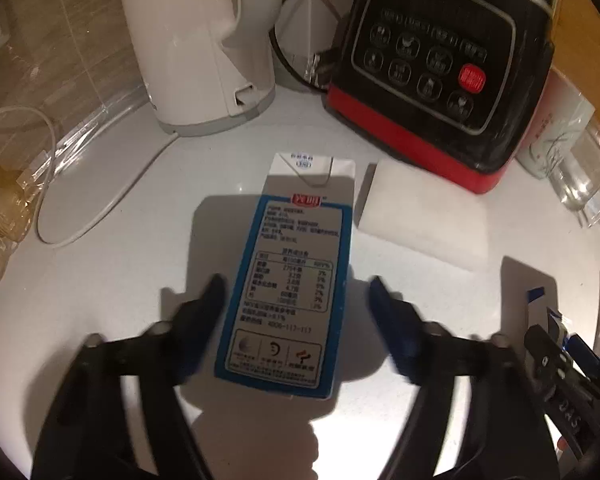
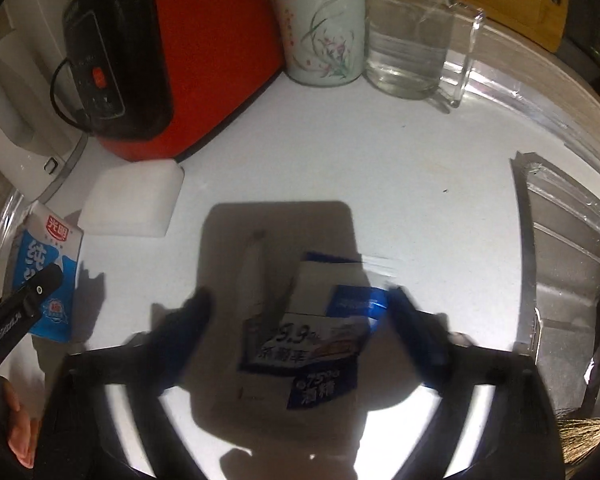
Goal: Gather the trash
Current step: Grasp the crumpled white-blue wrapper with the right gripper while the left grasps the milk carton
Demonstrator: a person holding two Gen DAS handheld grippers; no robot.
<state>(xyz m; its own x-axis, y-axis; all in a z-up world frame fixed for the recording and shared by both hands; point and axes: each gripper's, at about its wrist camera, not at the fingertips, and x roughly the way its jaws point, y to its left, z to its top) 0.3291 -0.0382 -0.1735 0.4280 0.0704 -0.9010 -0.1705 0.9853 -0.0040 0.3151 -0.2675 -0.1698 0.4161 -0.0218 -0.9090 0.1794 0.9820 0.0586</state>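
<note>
A blue and white milk carton (image 1: 288,280) stands on the white counter (image 1: 120,300), its label side facing the left wrist camera. My left gripper (image 1: 296,292) straddles it, open, with a narrow gap on each side. In the right wrist view a crumpled blue and white wipes wrapper (image 2: 320,340) lies on the counter between the fingers of my right gripper (image 2: 300,304). That gripper is open: its right finger is at the wrapper's edge and its left finger stands clear. The carton (image 2: 48,280) also shows at the left edge of this view.
A white kettle (image 1: 196,40) and a black and red appliance (image 1: 440,72) stand behind the carton, with a white sponge block (image 1: 420,216) beside it. A flowered cup (image 2: 324,24) and glass jug (image 2: 408,40) are at the back. A steel sink (image 2: 572,280) lies to the right.
</note>
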